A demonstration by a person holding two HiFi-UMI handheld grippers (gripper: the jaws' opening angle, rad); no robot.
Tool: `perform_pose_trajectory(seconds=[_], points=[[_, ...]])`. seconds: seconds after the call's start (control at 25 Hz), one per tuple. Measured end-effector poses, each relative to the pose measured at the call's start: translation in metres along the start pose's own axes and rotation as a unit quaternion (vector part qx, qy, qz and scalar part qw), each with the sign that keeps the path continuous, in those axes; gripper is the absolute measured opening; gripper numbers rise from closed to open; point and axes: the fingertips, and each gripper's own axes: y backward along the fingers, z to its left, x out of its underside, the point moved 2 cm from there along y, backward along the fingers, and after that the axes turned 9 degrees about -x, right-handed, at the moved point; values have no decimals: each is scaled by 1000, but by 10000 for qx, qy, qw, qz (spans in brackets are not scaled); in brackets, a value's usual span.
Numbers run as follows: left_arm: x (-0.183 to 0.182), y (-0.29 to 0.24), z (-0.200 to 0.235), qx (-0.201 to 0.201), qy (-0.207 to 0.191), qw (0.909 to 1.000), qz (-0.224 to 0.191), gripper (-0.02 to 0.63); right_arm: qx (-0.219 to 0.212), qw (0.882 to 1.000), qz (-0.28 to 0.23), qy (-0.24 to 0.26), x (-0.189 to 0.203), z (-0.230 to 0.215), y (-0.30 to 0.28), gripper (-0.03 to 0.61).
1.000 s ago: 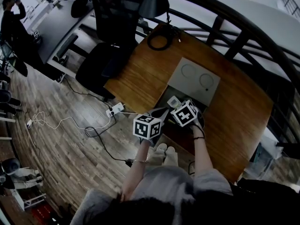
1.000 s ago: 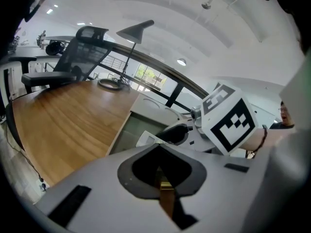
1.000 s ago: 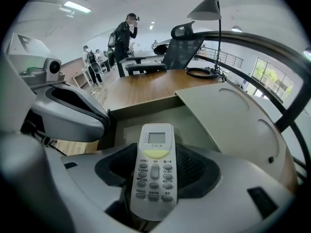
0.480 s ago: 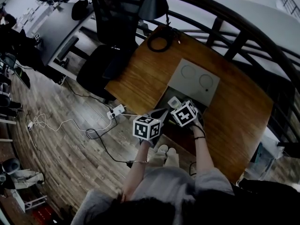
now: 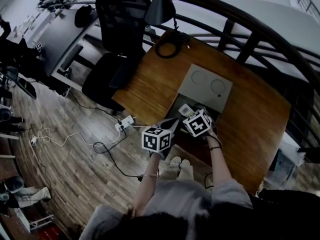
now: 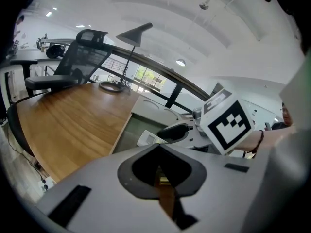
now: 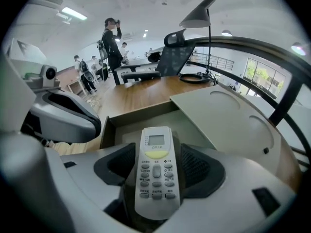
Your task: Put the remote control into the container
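Observation:
A white remote control with a small screen lies lengthwise between the jaws of my right gripper, which is shut on it. It hangs over the near end of the open grey container, whose lid lies flat just beyond. In the head view the remote pokes out ahead of the right gripper above the container. My left gripper is close on the left at the table's front edge, shut and holding nothing. From the left gripper I see the remote and the container.
The wooden table carries a desk lamp and a coiled cable at its far corner. An office chair stands to the left. A power strip and cords lie on the floor. A dark railing curves behind.
Both grippers stay almost where they were, with the remote still held. The head view has shifted a little, so the table sits slightly lower in it.

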Motion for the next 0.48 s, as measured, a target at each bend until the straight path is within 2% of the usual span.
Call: perform_pose_trajectory(seconds=[0.24, 0.32, 0.48], points=[[-7, 7, -1, 0, -75, 9999, -119, 3, -34, 9970, -770, -105, -24, 3, 28, 254], [-10, 10, -2, 12, -107, 9998, -191, 3, -12, 9942, -1060, -157, -29, 4, 38, 178], [-15, 17, -10, 70, -222, 9991, -360, 3, -87, 9859, -1628, -364, -35, 14, 58, 85]])
